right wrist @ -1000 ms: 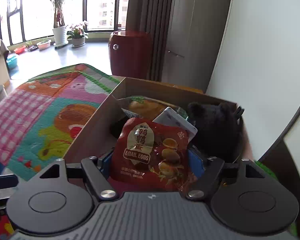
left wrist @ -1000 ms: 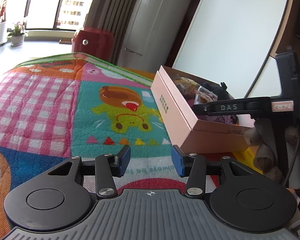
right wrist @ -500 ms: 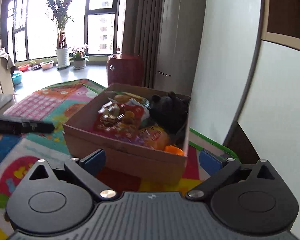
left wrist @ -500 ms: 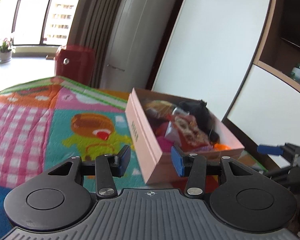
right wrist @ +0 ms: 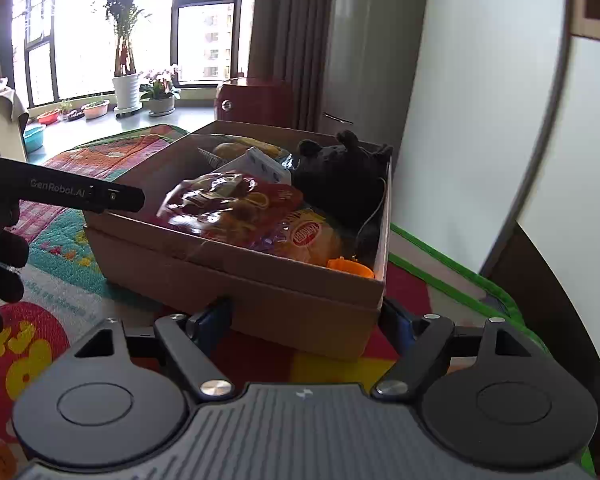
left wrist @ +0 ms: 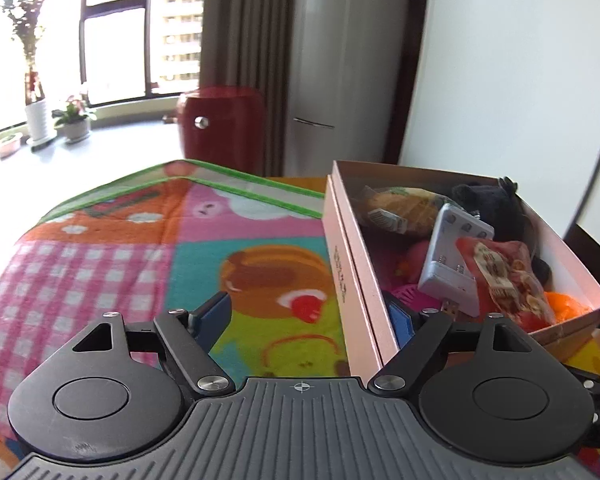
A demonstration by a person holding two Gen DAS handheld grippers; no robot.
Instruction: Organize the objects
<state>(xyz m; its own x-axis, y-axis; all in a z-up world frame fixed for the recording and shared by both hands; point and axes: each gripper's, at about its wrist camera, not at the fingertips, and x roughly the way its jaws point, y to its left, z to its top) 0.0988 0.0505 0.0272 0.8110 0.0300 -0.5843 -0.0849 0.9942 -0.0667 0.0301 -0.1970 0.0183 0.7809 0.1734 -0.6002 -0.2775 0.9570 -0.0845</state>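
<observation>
A pink cardboard box [left wrist: 346,264] [right wrist: 236,280] sits on the play mat. In it lie a red quail-egg packet [left wrist: 504,276] [right wrist: 228,200], a white charger [left wrist: 456,252] [right wrist: 264,164], a black plush toy [left wrist: 488,196] [right wrist: 340,176] and a yellow snack bag [right wrist: 312,236]. My left gripper [left wrist: 306,316] is opening, and its jaws straddle the box's near left corner without pressing it. My right gripper [right wrist: 306,320] is closing around the box's near right corner, pads apart from the cardboard. The packet lies free in the box.
The colourful play mat [left wrist: 140,260] spreads left of the box. A red drum stool [left wrist: 220,120] and grey curtains stand behind it, and a white panel [left wrist: 500,80] rises close on the right. The left tool's black housing [right wrist: 80,194] and a gloved hand [right wrist: 0,260] reach in.
The right gripper let go of the red packet into the box and drew back to its near end. The left gripper swung toward the box and its jaws widened.
</observation>
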